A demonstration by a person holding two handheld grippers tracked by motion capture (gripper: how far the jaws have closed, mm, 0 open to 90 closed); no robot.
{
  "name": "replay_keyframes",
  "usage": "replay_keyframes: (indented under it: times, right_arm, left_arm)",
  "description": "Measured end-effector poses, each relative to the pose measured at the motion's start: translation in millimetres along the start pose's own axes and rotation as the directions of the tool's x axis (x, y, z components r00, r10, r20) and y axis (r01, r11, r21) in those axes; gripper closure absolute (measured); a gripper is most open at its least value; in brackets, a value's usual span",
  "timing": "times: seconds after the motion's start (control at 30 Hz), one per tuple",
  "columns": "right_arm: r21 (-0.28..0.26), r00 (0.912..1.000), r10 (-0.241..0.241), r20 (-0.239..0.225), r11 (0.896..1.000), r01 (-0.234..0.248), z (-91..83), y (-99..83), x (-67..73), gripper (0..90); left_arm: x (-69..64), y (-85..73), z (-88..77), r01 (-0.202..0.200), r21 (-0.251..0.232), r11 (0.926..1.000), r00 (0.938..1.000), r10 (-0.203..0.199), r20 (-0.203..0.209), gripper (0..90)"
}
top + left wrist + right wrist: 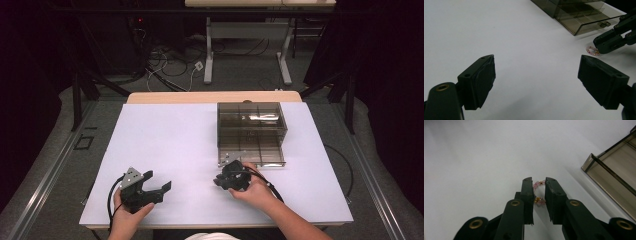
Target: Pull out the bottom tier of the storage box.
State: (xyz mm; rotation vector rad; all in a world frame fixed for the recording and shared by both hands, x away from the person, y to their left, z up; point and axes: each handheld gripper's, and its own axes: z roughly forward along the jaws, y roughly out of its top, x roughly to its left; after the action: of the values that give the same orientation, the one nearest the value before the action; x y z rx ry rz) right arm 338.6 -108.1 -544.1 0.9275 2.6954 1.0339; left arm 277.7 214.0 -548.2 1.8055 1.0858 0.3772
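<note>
Nearest the person, the left gripper [152, 186] rests on the white worktop [165, 140] with its fingers [477, 81] spread wide and nothing between them. Further in, the right gripper [539, 186] points down at a small ring of pink and gold beads [538, 192] lying on the worktop; its fingers stand slightly parted either side of the ring, with the beads between them. Beyond stands a smoky clear drawer box [251, 120], its lower drawer [255, 152] pulled out just beside that gripper.

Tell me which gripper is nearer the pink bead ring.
Right. The right gripper straddles the bead ring, one jaw on each side. The left gripper sits apart on the table's left, jaws wide.
</note>
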Motion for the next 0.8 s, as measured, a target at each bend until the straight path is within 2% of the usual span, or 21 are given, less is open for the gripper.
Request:
replay_keyframes:
  times: [0.07,0.17,0.43,0.5,0.6,0.73,0.8]
  right_arm:
    - [0.002,0.9999,-0.009,-0.008,1.0,0.009,1.1,-0.6,-1.9,77.1]
    - [0.015,0.9999,0.006,-0.013,1.0,-0.006,1.3,-1.6,-0.8,75.8]
    - [0.012,0.9996,-0.015,-0.026,1.0,0.015,1.1,-2.7,-1.3,75.3]
    - [0.034,0.9995,-0.006,-0.031,0.999,0.007,1.6,-3.0,0.3,80.5]
    - [0.04,0.9993,-0.038,-0.005,0.998,0.038,3.8,-4.4,3.4,83.6]
    - [0.036,0.9994,-0.033,-0.007,0.999,0.033,3.8,-4.4,2.3,84.4]
    - [0.039,0.9999,-0.011,-0.008,0.999,0.011,3.4,-4.3,2.6,87.5]
  left_arm:
    - [0.0,0.0,0.4,0.003,-0.001,1.0,1.0,-0.003,0.0,14.8]
    - [-0.1,0.1,1.0,0.004,-0.003,1.0,1.0,-0.004,0.001,14.8]
    - [-0.2,0.1,0.8,0.006,-0.002,1.0,1.0,-0.006,0.002,14.8]
    - [0.0,0.2,1.0,0.004,-0.003,1.0,1.0,-0.004,0.0,14.8]
    - [-0.2,0.2,1.0,0.004,-0.003,1.0,1.0,-0.004,0.002,14.8]
    - [-0.3,0.2,1.3,0.002,-0.001,1.0,1.0,-0.002,0.002,14.8]
    - [-0.4,0.2,1.3,0.001,-0.001,1.0,1.0,-0.001,0.002,14.8]
